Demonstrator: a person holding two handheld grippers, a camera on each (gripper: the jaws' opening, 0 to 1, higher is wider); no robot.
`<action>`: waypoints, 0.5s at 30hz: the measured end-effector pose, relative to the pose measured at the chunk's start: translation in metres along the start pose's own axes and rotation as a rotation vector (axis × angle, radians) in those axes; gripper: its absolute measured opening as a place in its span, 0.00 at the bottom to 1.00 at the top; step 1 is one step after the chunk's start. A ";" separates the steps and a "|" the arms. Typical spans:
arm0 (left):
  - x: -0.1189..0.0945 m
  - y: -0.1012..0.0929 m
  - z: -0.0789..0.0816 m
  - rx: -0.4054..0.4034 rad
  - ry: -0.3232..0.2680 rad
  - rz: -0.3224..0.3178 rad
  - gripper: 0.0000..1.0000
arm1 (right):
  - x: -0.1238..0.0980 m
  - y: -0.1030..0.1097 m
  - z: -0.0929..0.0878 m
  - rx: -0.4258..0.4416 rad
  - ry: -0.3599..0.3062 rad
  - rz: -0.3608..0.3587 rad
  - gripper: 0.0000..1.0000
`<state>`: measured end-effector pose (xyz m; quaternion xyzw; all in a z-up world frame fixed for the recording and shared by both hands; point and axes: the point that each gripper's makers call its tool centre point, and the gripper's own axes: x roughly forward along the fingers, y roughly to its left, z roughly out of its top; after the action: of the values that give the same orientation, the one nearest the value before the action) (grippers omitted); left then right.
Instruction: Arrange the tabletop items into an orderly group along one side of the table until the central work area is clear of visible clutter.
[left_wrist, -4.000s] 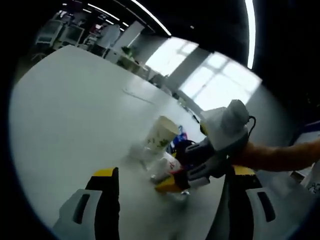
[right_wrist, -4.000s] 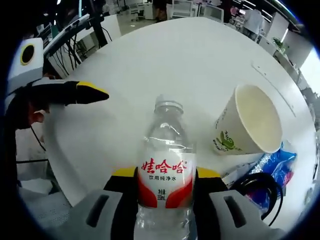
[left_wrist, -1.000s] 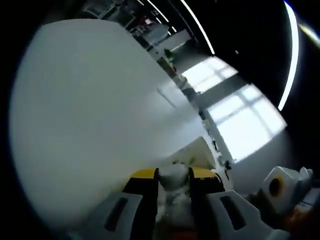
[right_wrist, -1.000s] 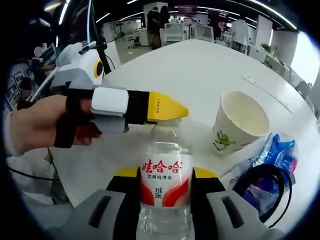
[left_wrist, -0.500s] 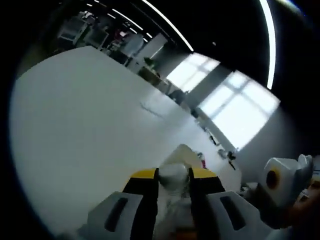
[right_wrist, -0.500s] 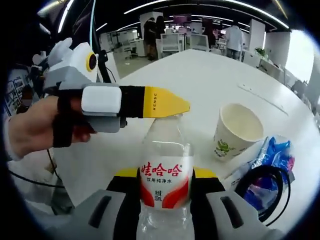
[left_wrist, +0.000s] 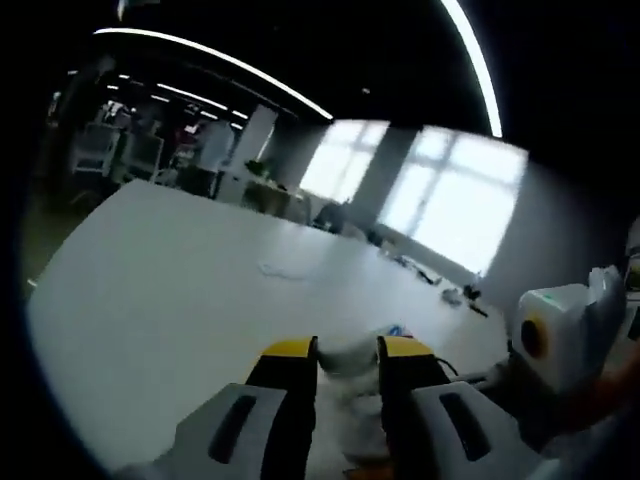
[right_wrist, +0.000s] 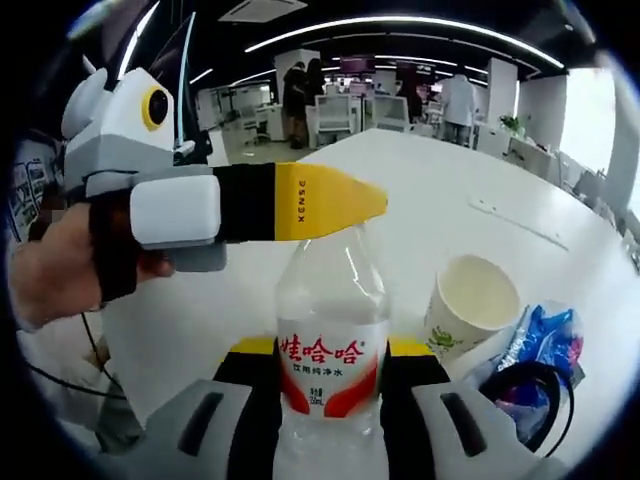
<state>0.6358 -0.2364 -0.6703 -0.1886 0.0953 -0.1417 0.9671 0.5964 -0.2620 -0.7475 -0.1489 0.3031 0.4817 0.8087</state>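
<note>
A clear water bottle (right_wrist: 330, 300) with a red and white label stands upright between the jaws of my right gripper (right_wrist: 332, 352), which is shut on its body. My left gripper (right_wrist: 368, 205) reaches in from the left, and its yellow tips close over the bottle's top and hide the cap. In the left gripper view, the white cap (left_wrist: 347, 362) sits pinched between the yellow tips of the left gripper (left_wrist: 347, 350). The right gripper's body (left_wrist: 552, 345) shows at the right. A paper cup (right_wrist: 468, 300) stands open-mouthed on the white table (right_wrist: 440, 190).
A blue packet (right_wrist: 548, 335) and a looped black cable (right_wrist: 520, 405) lie right of the cup. A hand (right_wrist: 55, 270) holds the left gripper. Desks, chairs and people are beyond the table's far edge. A small flat item (right_wrist: 510, 222) lies farther out on the table.
Both views have tilted up, showing more of the room and less of the table. The cup sits lower and smaller in the right gripper view. The left gripper stays on the cap.
</note>
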 end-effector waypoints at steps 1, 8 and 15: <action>0.000 0.000 0.002 0.012 -0.004 0.000 0.19 | 0.001 0.000 0.002 -0.003 -0.006 -0.001 0.34; -0.002 0.000 0.012 0.118 -0.026 -0.011 0.19 | 0.010 0.003 0.011 0.007 -0.030 0.014 0.34; -0.002 0.000 0.019 0.159 -0.049 -0.030 0.19 | 0.015 0.002 0.017 -0.010 -0.055 0.011 0.34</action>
<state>0.6383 -0.2297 -0.6525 -0.1158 0.0571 -0.1585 0.9789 0.6060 -0.2411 -0.7438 -0.1379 0.2791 0.4914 0.8134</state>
